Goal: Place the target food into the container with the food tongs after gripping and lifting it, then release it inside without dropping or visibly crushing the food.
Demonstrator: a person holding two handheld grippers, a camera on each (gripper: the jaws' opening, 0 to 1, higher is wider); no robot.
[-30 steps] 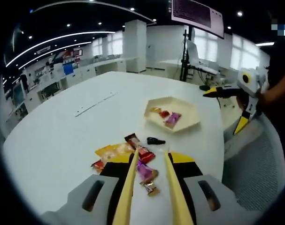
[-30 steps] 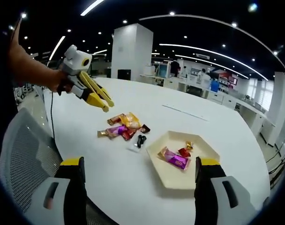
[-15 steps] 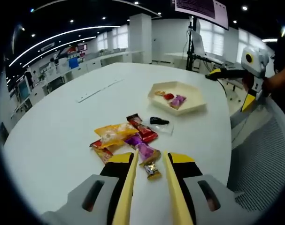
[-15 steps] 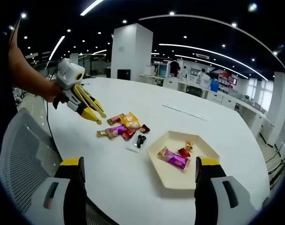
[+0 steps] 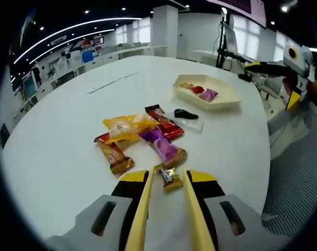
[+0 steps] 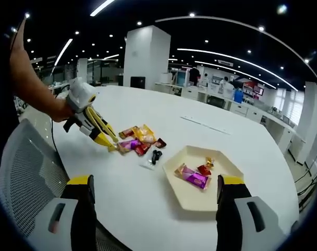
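Between the left gripper's [image 5: 164,180] parted tong blades sits a small brown-gold wrapped candy [image 5: 169,177], long axis roughly along the blades, nothing clamped yet. Just ahead: purple-wrapped candy [image 5: 164,149], touching or nearly touching the small one, so closing risks snagging it. Ahead-left lies a gold bar [image 5: 114,158]; further ahead a yellow packet [image 5: 128,125], a red bar [image 5: 163,122] and a black piece in clear wrap [image 5: 186,114]. Far ahead-right: hexagonal tray [image 5: 229,103] with a few candies already in it, open tabletop [image 5: 59,141] along the way. Left gripper is the nearer one; the right gripper [image 6: 155,193] hangs well back with jaws wide apart, empty, table edge and a mesh chair [image 6: 27,178] below it.
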